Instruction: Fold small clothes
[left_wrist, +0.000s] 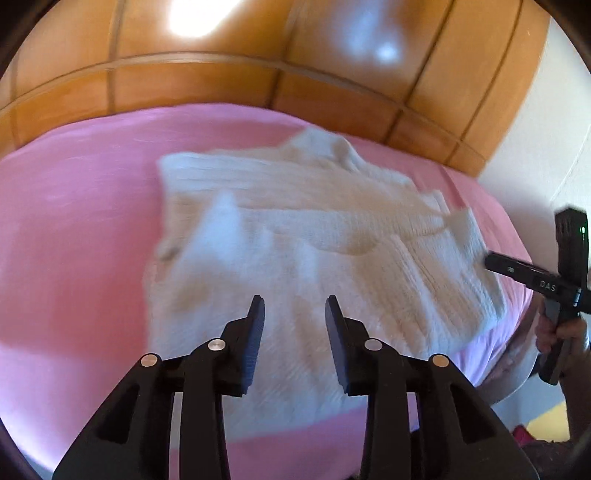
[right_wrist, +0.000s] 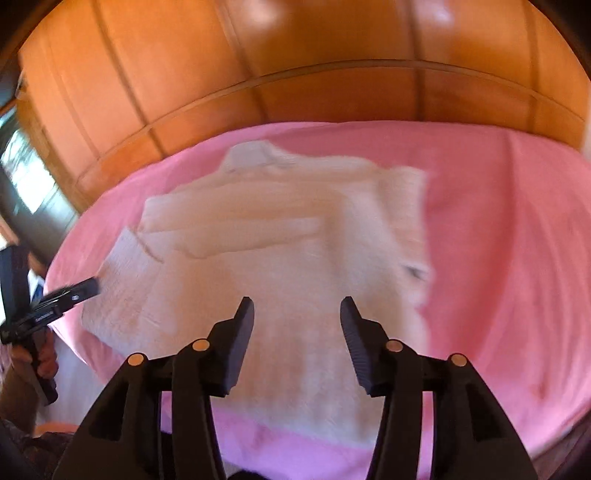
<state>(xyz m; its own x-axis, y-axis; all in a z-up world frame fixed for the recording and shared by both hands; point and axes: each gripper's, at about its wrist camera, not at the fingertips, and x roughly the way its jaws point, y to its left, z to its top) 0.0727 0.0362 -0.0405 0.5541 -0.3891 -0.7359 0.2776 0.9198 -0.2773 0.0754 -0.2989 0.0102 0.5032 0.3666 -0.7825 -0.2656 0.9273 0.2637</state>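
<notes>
A cream knitted sweater (left_wrist: 295, 236) lies spread on a pink bed sheet (left_wrist: 74, 221), sleeves folded across its body. My left gripper (left_wrist: 294, 306) is open and empty, hovering above the sweater's lower part. My right gripper (right_wrist: 297, 308) is also open and empty above the sweater (right_wrist: 280, 236). In the left wrist view the right gripper's fingertips (left_wrist: 493, 260) show at the sweater's right edge. In the right wrist view the left gripper's fingertips (right_wrist: 88, 286) show at the sweater's left edge. Both views are blurred.
A wooden panelled headboard or wardrobe (left_wrist: 258, 77) stands behind the bed. A white wall (left_wrist: 554, 129) lies to the right. The pink sheet (right_wrist: 498, 240) extends bare around the sweater. A window (right_wrist: 26, 173) shows at the left.
</notes>
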